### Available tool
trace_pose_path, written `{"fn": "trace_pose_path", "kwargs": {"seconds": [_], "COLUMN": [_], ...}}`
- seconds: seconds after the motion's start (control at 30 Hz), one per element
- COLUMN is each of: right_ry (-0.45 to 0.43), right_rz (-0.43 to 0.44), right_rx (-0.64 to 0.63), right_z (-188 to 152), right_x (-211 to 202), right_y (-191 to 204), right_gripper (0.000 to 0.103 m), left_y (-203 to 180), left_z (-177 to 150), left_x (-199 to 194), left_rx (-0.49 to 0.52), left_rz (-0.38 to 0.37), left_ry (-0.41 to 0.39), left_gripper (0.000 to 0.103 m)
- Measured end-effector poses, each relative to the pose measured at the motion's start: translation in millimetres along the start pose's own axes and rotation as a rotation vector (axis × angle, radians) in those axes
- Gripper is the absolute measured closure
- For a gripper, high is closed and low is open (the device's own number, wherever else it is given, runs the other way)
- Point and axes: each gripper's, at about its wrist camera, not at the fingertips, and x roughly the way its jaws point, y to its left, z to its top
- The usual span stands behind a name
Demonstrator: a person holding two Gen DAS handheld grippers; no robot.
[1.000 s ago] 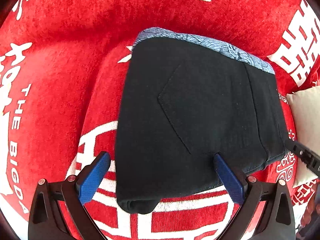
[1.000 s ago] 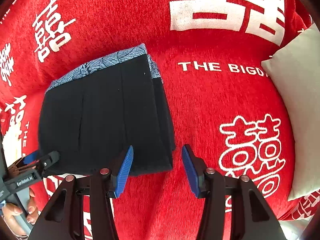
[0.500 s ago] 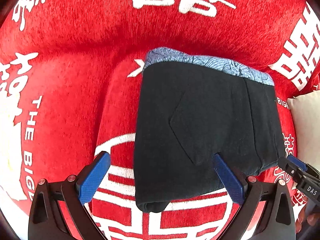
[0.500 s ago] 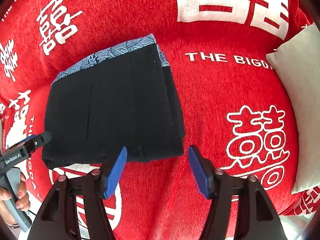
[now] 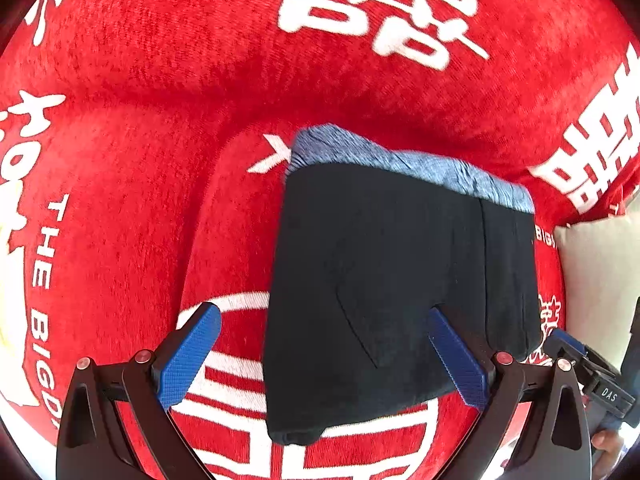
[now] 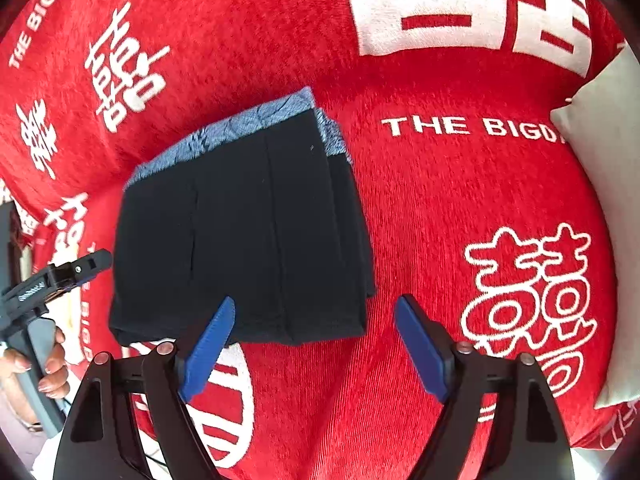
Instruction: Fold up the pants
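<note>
The black pants (image 5: 384, 288) lie folded into a compact rectangle on the red sofa cover, with a blue patterned waistband lining along the far edge. They also show in the right wrist view (image 6: 244, 236). My left gripper (image 5: 324, 356) is open and empty, hovering over the pants' near left corner. My right gripper (image 6: 316, 348) is open and empty, just in front of the pants' near right corner. Each gripper shows at the edge of the other's view: the right one (image 5: 592, 372) and the left one (image 6: 60, 276).
The red sofa cover (image 6: 440, 208) carries white characters and lettering. A cream cushion (image 6: 600, 152) stands at the right, close to the pants in the left wrist view (image 5: 596, 272). A hand (image 6: 48, 364) holds the left gripper's handle.
Both grippers have drawn back from the folded pants, which now look smaller and farther off. The pants have not moved. Both grippers stay open.
</note>
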Motion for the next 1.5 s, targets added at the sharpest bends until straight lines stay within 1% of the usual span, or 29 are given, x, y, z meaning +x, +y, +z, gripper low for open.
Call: {"fn": "trace_pose_path", "kwargs": {"seconds": [0.1, 0.2, 0.33, 0.43, 0.5, 0.63, 0.87, 0.97, 1.03, 1.1, 1.17, 1.2, 1.23, 1.27, 1.3, 1.37, 1.47, 1.5], "right_ry": [0.005, 0.043, 0.105, 0.144, 0.154, 0.172, 0.230, 0.242, 0.243, 0.245, 0.245, 0.249, 0.251, 0.255, 0.251, 0.240, 0.218, 0.214], "right_rz": [0.071, 0.146, 0.224, 0.312, 0.350, 0.433, 0.489, 0.531, 0.559, 0.550, 0.541, 0.533, 0.521, 0.523, 0.529, 0.554, 0.598, 0.612], "right_rx": [0.043, 0.058, 0.050, 0.080, 0.097, 0.087, 0.020, 0.012, 0.006, -0.010, -0.007, 0.017, 0.034, 0.052, 0.064, 0.084, 0.101, 0.105], "right_z": [16, 34, 52, 61, 64, 68, 75, 76, 78, 78, 79, 80, 79, 80, 80, 79, 77, 77], "right_x": [3, 17, 39, 57, 65, 78, 98, 104, 109, 113, 115, 116, 115, 115, 112, 103, 86, 82], "right_y": [-16, -31, -43, -54, -59, -59, -57, -55, -47, -40, -37, -37, -37, -35, -35, -37, -36, -35], "right_gripper": [0.018, 0.018, 0.018, 0.018, 0.018, 0.018, 0.018, 0.018, 0.018, 0.018, 0.018, 0.019, 0.026, 0.036, 0.041, 0.056, 0.060, 0.061], "left_y": [7, 9, 9, 9, 8, 3, -6, -9, -11, -15, -21, -24, -28, -32, -35, -38, -36, -35], "left_z": [11, 22, 32, 37, 39, 40, 46, 48, 47, 45, 42, 41, 39, 38, 37, 36, 35, 34], "left_x": [6, 16, 33, 43, 50, 64, 78, 84, 88, 93, 94, 94, 92, 88, 85, 77, 63, 57], "left_rx": [-0.021, -0.011, 0.043, 0.069, 0.088, 0.146, 0.206, 0.189, 0.168, 0.145, 0.138, 0.140, 0.143, 0.150, 0.155, 0.158, 0.143, 0.137], "left_rz": [-0.043, -0.089, -0.098, -0.133, -0.152, -0.141, -0.175, -0.198, -0.212, -0.227, -0.220, -0.217, -0.212, -0.207, -0.203, -0.192, -0.202, -0.210], "left_ry": [0.017, 0.044, 0.078, 0.110, 0.130, 0.160, 0.181, 0.187, 0.190, 0.193, 0.180, 0.170, 0.157, 0.140, 0.129, 0.111, 0.091, 0.086], "left_gripper": [0.000, 0.000, 0.000, 0.000, 0.000, 0.000, 0.000, 0.000, 0.000, 0.000, 0.001, 0.003, 0.008, 0.013, 0.016, 0.026, 0.038, 0.039]}}
